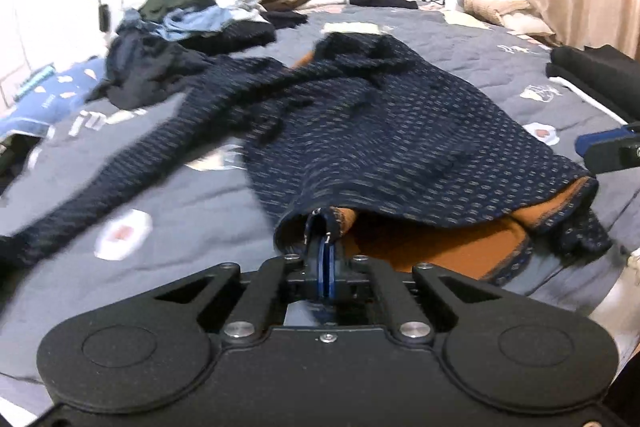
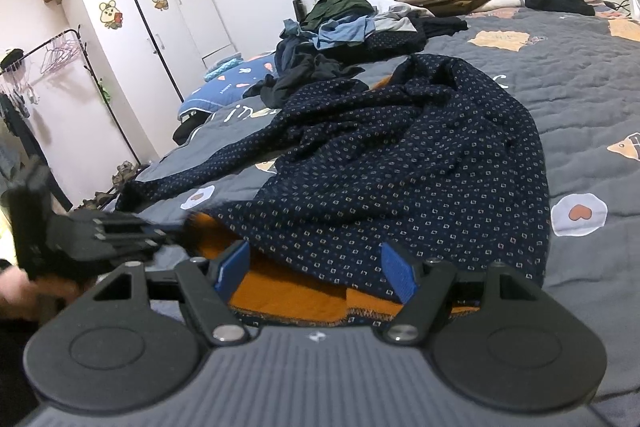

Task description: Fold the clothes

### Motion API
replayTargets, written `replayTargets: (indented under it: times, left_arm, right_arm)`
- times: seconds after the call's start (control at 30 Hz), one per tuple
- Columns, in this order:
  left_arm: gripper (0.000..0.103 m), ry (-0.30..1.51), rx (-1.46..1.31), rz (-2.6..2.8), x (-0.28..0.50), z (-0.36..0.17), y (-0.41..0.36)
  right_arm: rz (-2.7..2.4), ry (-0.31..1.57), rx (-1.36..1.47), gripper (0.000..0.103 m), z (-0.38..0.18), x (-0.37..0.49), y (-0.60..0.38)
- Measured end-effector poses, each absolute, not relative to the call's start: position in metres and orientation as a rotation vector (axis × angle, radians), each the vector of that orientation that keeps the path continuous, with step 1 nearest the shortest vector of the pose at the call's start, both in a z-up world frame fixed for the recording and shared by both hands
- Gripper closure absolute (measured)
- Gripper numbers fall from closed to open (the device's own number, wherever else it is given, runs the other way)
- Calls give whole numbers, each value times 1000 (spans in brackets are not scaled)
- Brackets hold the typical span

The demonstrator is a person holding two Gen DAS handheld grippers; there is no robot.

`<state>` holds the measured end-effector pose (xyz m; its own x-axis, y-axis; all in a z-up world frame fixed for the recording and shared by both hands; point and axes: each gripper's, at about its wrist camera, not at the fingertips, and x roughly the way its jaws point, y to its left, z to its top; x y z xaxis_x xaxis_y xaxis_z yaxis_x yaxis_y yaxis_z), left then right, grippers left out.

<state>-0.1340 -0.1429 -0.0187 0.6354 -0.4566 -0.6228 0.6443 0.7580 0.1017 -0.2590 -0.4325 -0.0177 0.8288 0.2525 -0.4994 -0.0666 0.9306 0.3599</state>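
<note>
The navy dotted garment point(image 2: 400, 155) with an orange lining lies spread mid-frame on the grey bed point(image 2: 580, 99). At lower left, the left gripper point(image 1: 326, 227) has its fingers clamped on the hem. The right gripper point(image 2: 316, 267) hovers open over the hem at bottom centre

You get almost no readable text. White script on the grey quilt point(image 2: 580, 75) beside the blue pillow point(image 2: 224, 83) begins "in", the rest hidden under the dotted navy garment point(image 2: 400, 163). Small print on the pillow is too small to read.
</note>
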Motion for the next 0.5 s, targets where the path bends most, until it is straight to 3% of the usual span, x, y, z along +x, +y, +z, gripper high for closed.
replayTargets:
  times: [0.3, 0.5]
  left_arm:
    - [101, 528, 383, -549, -109, 45, -74]
    - [101, 575, 425, -517, -94, 60, -42]
  right_arm:
    - [177, 572, 346, 31, -17, -255, -434]
    - [168, 582, 337, 31, -18, -256, -434]
